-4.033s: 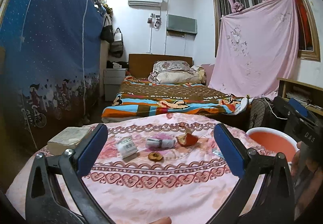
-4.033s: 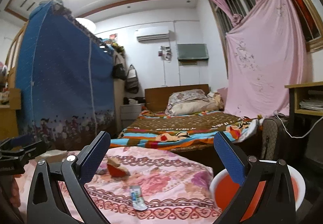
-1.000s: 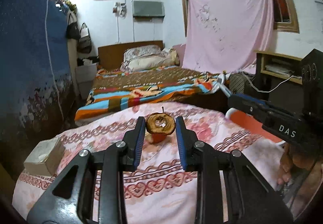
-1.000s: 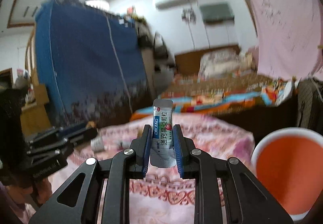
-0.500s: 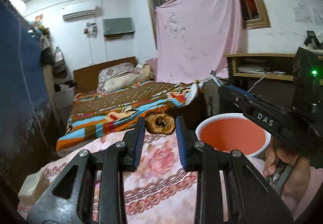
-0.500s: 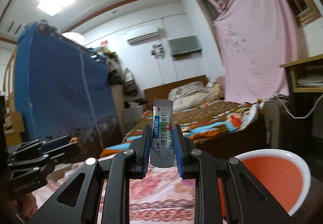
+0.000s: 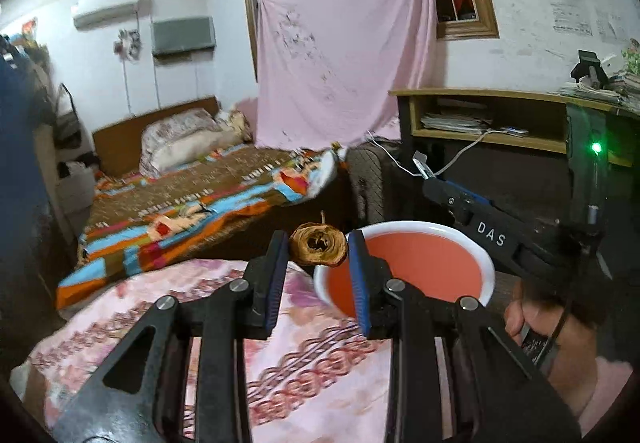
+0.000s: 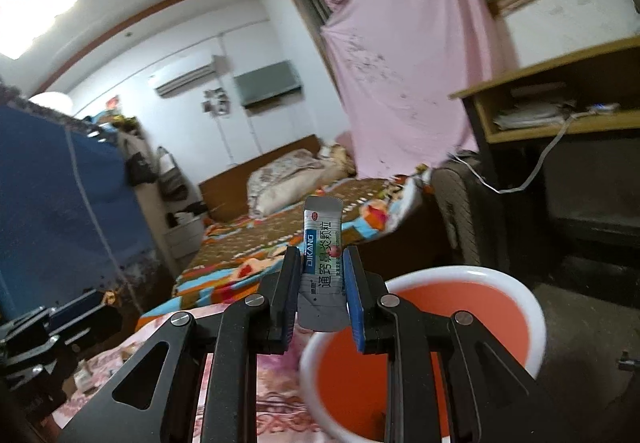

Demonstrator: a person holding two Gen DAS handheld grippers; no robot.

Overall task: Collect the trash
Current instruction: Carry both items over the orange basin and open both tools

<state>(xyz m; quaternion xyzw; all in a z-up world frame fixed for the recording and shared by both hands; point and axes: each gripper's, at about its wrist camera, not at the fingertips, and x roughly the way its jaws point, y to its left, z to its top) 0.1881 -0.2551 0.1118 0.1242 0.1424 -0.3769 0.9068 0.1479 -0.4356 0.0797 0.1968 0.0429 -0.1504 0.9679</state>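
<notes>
Pink floral-quilted surface (image 7: 328,375) low in both views, big round orange plastic basin with white rim (image 7: 404,263) just past its far right edge, seemingly lower than the surface top, though fisheye makes depth unsure. Same basin (image 8: 436,327) fills lower right of right wrist view.

Key relation: basin straight ahead and below both tools, a little to the right. Right tool (image 8: 323,285) looks nearer, tips already over the near rim; left tool (image 7: 318,263) tips just at the rim's left edge, not clearly over the opening.

Left tool narrow, clamped on dried brown apple core slice with stem (image 7: 318,243), flat face toward camera, stem up. Right tool nearly closed, pinching grey-and-white medicine sachet with blue band (image 8: 322,267), long axis upright, top end poking above the pads.

Left tool tipped gently down, right tool nearly level and rolled slightly. Hand (image 7: 536,327) gripping right tool's handle at right edge of left view.

Likely next: release over basin, right first.
</notes>
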